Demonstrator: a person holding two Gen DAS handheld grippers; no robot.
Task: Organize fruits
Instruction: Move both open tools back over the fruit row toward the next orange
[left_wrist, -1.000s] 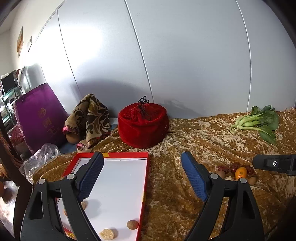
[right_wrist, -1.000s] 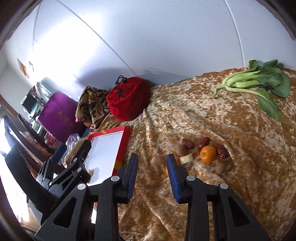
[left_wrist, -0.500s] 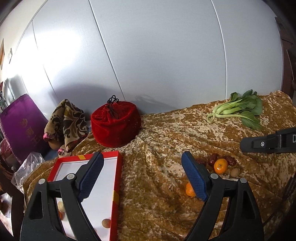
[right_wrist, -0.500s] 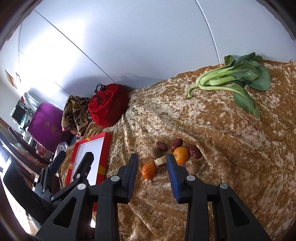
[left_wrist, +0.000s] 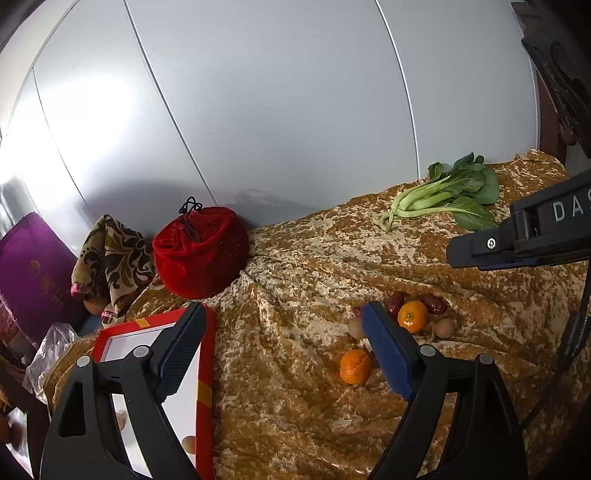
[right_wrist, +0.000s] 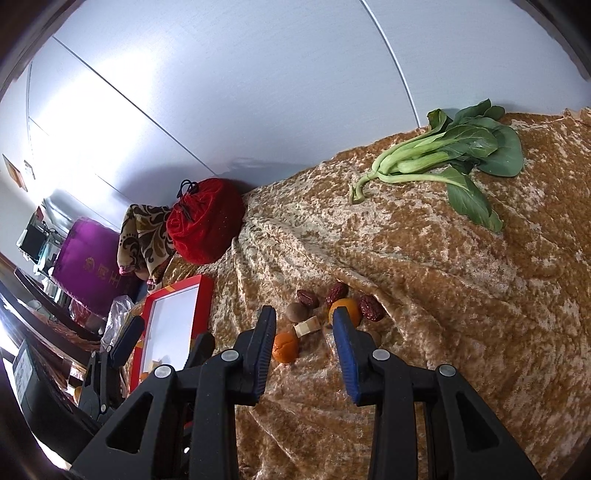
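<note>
Fruits: red-rimmed white tray (left_wrist: 205, 354) sits left; your left gripper (left_wrist: 280, 343) is wide, empty. Nearer round orange mandarin (right_wrist: 285, 347) lies just ahead of your right gripper (right_wrist: 303, 336), narrow, empty, off its left jaw, on gold velvet worktop (right_wrist: 424, 277).

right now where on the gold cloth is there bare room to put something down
Bare cloth lies between the greens at the back and the fruit pile, and between the red pouch and the greens. The strip between the red tray and the near orange is free too. It is crowded around the pile.
</note>
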